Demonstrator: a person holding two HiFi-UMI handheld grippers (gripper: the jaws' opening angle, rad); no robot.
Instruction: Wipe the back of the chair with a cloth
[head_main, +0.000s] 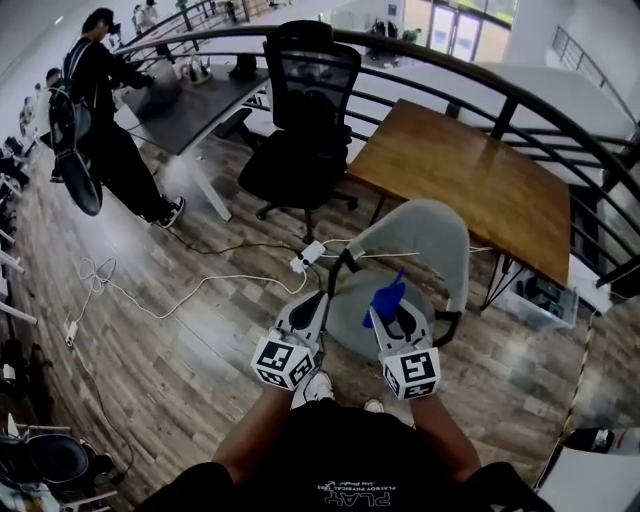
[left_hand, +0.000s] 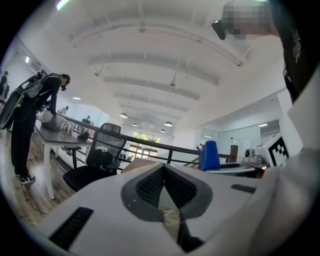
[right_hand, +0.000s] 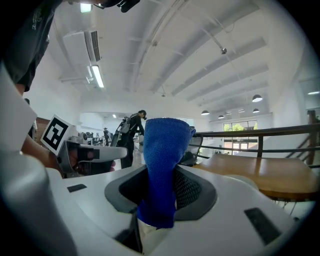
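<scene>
A grey chair with black armrests stands just in front of me, its curved back toward the wooden table. My right gripper is over the seat, shut on a blue cloth that sticks up from its jaws. The right gripper view shows the cloth pinched between the pads and rising upright. My left gripper hovers beside it at the seat's left edge, shut with nothing held. In the left gripper view the cloth shows to the right. Neither gripper touches the chair back.
A black office chair stands beyond. To the right is a wooden table, with a black railing behind it. A power strip with cables lies on the wood floor. A person stands at a grey desk, far left.
</scene>
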